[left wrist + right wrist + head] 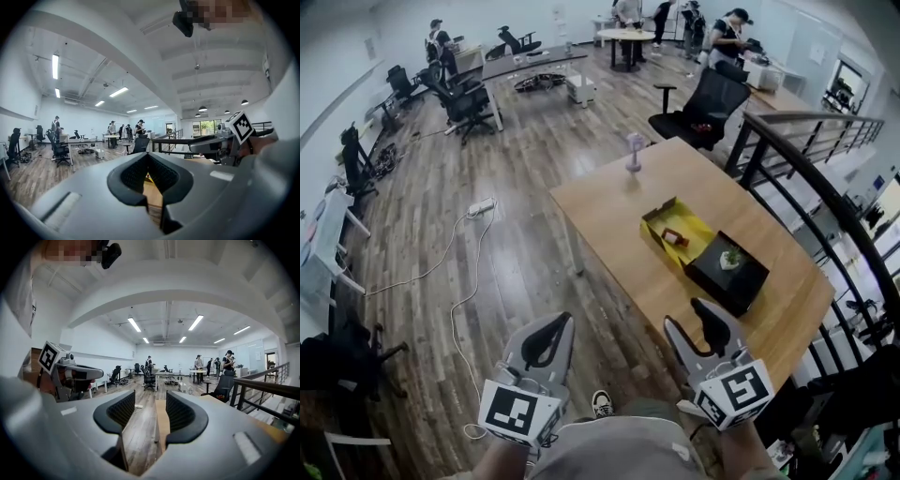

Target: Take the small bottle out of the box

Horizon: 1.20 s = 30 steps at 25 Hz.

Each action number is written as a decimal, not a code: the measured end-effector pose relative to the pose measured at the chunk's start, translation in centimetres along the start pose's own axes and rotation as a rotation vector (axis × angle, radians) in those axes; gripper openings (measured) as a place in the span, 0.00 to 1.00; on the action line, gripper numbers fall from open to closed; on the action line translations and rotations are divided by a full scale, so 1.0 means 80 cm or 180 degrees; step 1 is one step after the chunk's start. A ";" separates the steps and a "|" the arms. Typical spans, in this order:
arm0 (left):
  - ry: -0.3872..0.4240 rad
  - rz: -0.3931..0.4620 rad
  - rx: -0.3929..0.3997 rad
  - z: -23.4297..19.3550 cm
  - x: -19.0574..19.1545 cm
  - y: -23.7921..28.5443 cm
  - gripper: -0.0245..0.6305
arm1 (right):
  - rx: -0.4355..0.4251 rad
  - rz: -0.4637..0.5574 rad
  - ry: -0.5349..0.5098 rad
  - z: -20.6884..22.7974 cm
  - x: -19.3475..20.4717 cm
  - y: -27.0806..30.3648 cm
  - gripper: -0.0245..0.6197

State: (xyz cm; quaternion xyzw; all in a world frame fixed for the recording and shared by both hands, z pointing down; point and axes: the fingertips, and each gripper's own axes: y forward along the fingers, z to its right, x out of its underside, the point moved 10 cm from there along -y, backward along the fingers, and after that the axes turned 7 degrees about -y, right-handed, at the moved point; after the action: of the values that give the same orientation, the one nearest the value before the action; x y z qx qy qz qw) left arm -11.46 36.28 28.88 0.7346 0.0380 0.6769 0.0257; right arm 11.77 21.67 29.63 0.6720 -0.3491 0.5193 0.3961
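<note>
A wooden table (609, 211) stands ahead to the right. On it lies an open yellow box (698, 230) with a small red and white item (675, 237) inside. Beside it is a black box (750, 281) holding a small white and green item (730, 259); I cannot tell which of the two is the bottle. Both grippers hang low in the head view, short of the table's near edge. My left gripper (562, 321) (148, 157) has its tips together with nothing in them. My right gripper (689, 314) (150, 401) stands open and empty, pointing along the table edge (161, 423).
A pink object (635, 150) stands at the table's far end, with a black office chair (708, 103) behind it. A black railing (825, 178) runs along the right side. A power strip (480, 206) and its cable lie on the wooden floor. People stand at far desks.
</note>
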 end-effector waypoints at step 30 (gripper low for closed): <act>0.0115 -0.0792 0.0696 -0.111 0.010 0.436 0.04 | 0.0278 -0.0990 0.0312 0.274 0.124 0.261 0.33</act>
State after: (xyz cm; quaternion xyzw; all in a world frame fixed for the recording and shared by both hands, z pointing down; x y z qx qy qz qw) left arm -19.55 1.51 33.52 0.7104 0.2026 0.6734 0.0285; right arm 4.79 -7.78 39.59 0.7083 -0.1982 0.4986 0.4587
